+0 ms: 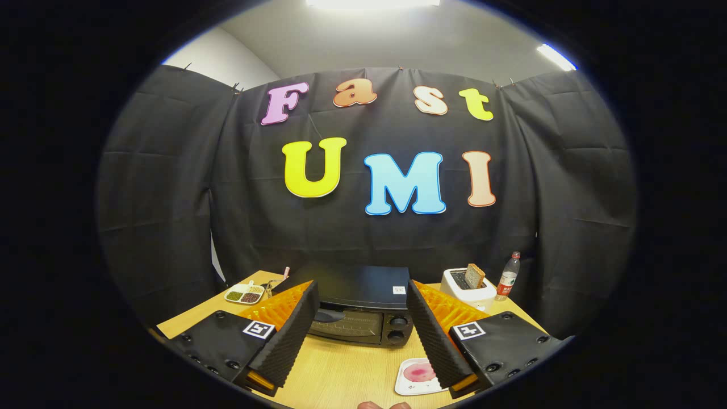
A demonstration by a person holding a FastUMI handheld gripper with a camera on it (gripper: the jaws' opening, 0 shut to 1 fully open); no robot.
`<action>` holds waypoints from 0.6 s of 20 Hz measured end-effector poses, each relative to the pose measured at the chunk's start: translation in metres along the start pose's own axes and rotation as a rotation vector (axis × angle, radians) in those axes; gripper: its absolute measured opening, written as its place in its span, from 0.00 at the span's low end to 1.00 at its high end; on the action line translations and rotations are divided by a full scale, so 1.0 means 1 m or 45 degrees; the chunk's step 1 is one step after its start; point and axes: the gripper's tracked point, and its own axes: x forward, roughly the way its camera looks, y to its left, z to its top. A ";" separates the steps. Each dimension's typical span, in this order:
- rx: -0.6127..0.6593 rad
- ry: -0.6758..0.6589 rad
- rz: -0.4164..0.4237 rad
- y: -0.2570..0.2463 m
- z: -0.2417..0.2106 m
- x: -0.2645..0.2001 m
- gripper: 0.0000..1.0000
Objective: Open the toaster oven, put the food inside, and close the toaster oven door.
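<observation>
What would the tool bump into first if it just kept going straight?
Probably the oven. The tool is open, holding nothing, and the oven's shut door sits just ahead between its fingers. Bare table lies before it. Depth is hard to judge here.

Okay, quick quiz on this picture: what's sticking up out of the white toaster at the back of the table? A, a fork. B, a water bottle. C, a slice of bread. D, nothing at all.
C: a brown bread slice stands up out of the white toaster, with the bottle beside it on the table; the gripper hangs open, jaws empty, short of the closed oven.
</observation>
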 end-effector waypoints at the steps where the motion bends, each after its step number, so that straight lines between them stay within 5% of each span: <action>1: -0.001 0.009 0.001 0.002 -0.001 0.001 0.98; 12: -0.013 0.106 -0.041 0.017 -0.019 0.055 0.98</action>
